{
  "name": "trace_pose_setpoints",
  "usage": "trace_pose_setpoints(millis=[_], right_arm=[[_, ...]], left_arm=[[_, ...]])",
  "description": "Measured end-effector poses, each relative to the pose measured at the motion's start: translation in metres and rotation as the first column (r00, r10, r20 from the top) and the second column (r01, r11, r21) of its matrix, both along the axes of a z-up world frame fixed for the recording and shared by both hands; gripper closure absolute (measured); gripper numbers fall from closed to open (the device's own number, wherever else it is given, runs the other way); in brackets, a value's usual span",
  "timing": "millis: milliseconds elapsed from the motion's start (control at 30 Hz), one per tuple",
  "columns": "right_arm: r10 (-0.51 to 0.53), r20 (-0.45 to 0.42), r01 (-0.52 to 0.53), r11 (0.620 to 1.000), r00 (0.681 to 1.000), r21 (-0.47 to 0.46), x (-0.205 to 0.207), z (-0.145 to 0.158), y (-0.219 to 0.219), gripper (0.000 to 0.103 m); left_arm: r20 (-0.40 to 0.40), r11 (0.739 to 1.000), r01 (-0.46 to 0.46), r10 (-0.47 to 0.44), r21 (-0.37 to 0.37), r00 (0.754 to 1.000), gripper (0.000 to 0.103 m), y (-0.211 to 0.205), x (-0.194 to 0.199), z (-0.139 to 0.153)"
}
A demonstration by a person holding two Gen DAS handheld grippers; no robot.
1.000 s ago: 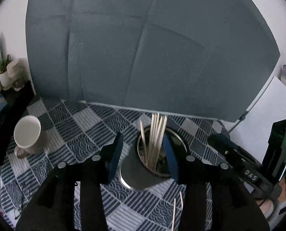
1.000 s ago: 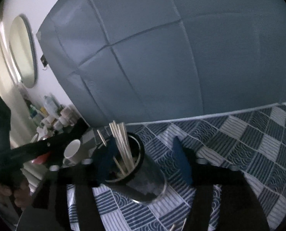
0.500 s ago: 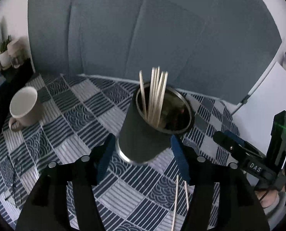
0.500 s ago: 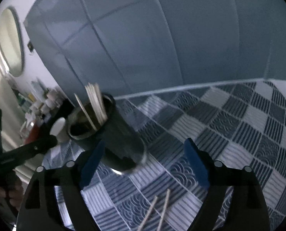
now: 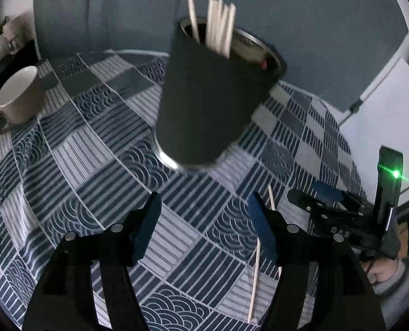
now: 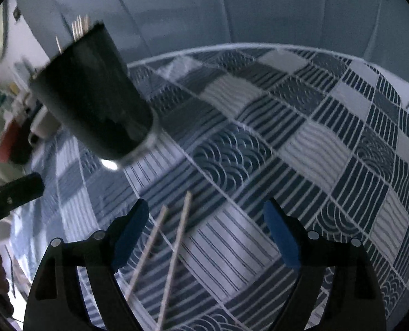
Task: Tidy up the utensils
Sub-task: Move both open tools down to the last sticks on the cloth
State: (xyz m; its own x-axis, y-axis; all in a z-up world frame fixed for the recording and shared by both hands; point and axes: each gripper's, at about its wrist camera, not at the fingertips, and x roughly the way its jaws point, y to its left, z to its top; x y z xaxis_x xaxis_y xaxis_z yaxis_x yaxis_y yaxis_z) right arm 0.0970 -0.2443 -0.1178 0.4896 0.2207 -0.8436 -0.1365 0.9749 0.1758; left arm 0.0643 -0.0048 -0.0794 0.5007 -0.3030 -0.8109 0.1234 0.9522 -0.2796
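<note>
your left gripper [image 5: 204, 218] is opening, your right gripper [image 6: 206, 222] gapes empty; two chopsticks [image 6: 177, 245] lie just in front of the cup [image 5: 212, 102]; you may scatter them or tip it

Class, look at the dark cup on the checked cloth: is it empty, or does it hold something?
Not empty. Several pale wooden sticks stand inside the dark cup, their tops rising above its rim.

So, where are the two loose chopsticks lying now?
The two loose chopsticks lie flat on the patterned tablecloth, in front of the black cup. In the right wrist view they sit just inside the left finger of the open right gripper.
</note>
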Motion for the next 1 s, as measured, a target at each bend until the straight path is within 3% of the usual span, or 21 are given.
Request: trace_pose_setpoints(millis=[400, 633, 1000], right_arm=[[0.052, -0.09, -0.062, 0.992, 0.995, -0.107, -0.008, -0.032, 0.006, 0.022], [0.109, -0.086, -0.125, 0.971, 0.99, -0.202, -0.013, -0.036, 0.012, 0.02], [0.073, -0.121, -0.096, 0.975, 0.99, -0.203, -0.016, -0.036, -0.014, 0.02]], left_arm=[[-0.096, 0.993, 0.096, -0.089, 0.064, 0.991, 0.034, -0.033, -0.014, -0.039], [-0.143, 0.99, 0.126, -0.115, 0.07, 0.983, 0.032, -0.048, -0.017, -0.055], [-0.172, 0.978, 0.178, -0.158, 0.107, 0.972, 0.031, -0.084, -0.022, -0.068]])
